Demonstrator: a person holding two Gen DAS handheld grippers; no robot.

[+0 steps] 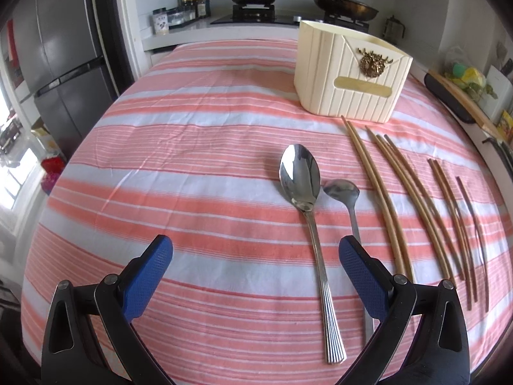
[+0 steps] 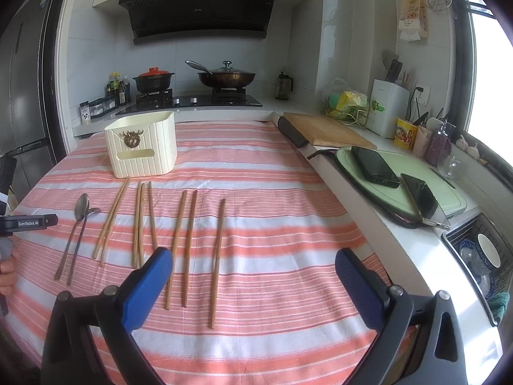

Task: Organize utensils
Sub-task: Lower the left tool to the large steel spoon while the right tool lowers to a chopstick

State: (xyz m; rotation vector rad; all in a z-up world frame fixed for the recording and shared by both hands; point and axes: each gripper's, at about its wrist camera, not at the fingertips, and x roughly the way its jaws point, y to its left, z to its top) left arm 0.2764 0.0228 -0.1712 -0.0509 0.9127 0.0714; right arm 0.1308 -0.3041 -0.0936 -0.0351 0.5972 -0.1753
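- My left hand-held gripper point(image 1: 255, 250) hangs spread wide and empty over the large spoon point(image 1: 304, 189); the small spoon point(image 1: 344, 192) lies just beside it.
- My right hand-held gripper point(image 2: 253, 264) gapes empty above the chopsticks point(image 2: 189, 243) on the striped desk point(image 2: 263, 192).
- The cream holder point(image 2: 142, 144) stands behind them.

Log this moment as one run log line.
left gripper open, above spoons | right gripper open, above chopsticks | holder unfilled

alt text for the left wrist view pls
Open blue-padded tongs hover over a pink-and-white striped tablecloth, holding nothing. A large spoon and a small spoon lie ahead, wooden chopsticks to their right, and a cream holder box stands behind them.
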